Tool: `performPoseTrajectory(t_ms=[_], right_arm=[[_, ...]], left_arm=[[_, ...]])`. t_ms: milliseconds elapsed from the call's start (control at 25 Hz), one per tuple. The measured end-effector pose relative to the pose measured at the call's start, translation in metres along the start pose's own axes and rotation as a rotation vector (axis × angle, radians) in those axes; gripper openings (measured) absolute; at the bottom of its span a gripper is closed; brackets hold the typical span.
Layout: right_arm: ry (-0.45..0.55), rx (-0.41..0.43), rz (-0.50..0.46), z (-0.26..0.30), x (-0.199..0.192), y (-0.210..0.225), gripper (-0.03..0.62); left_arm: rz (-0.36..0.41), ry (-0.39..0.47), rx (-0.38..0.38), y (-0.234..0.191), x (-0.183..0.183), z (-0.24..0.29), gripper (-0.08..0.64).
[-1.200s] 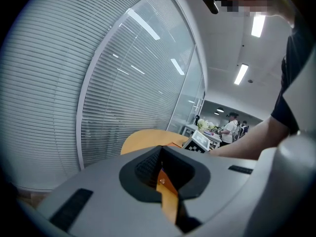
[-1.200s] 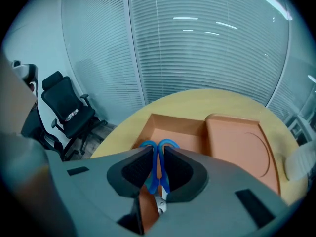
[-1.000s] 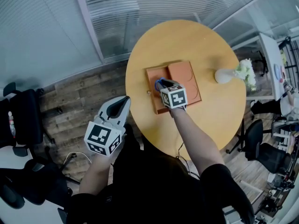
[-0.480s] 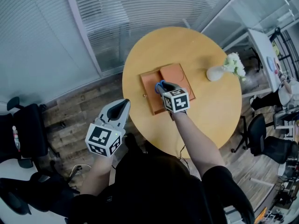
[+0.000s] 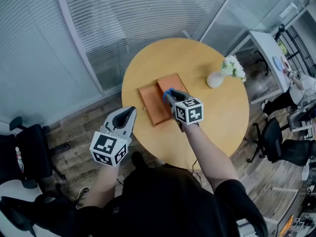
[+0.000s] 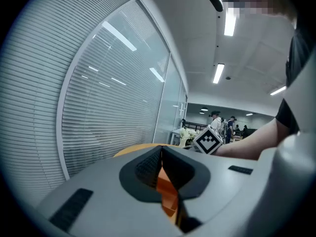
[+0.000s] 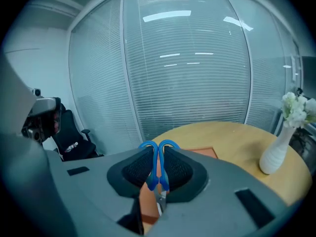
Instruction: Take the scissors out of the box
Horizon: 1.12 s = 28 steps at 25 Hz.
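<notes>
Bright even office light, fisheye warp.
Ceiling strip lights (image 6: pixel 229 23) glare; reflections streak the glass wall (image 7: pixel 187 83); dark vignette corners; left gripper (image 6: pixel 161 154) soft-focus up close.

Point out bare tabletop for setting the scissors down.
Free: the far part of the round table, between the open box and the windows; also the near-right edge, this side of the flower vase. Crowded: left-centre, where box and right gripper with scissors sit.

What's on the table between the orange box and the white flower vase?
Nothing. In the head view, only bare wooden tabletop stretches from the box to the vase.
</notes>
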State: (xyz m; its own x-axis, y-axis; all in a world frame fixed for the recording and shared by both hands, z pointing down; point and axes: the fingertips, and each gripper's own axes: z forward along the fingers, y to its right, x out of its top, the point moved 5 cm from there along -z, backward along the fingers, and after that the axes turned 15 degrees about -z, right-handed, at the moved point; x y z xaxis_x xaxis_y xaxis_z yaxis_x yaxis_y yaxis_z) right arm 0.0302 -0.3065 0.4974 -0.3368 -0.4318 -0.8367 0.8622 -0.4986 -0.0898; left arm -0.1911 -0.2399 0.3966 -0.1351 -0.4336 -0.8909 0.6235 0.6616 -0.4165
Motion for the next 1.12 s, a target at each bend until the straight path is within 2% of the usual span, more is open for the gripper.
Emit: performPoseTrajectory(t_ms=[280,520,800,1120], right_arm=[[0.151,0.038,0.027,-0.062,0.009,0.033,0.083],[0.299,0.076,0.035,-0.138,0.01,0.068,0.083],[0.443,0.089,0.016,-0.214,0.01,0.113,0.083],[0.53,0.054,0.025,-0.284,0.017,0.151,0.083]], left_arm=[[0.039,0.022,0.027,0.049,0.003,0.028,0.014],[0.066,0.048,0.067,0.106,0.003,0.054,0.014],[0.103,0.067,0.082,0.166,0.011,0.083,0.014],[0.127,0.063,0.07,0.19,0.028,0.106,0.014]])
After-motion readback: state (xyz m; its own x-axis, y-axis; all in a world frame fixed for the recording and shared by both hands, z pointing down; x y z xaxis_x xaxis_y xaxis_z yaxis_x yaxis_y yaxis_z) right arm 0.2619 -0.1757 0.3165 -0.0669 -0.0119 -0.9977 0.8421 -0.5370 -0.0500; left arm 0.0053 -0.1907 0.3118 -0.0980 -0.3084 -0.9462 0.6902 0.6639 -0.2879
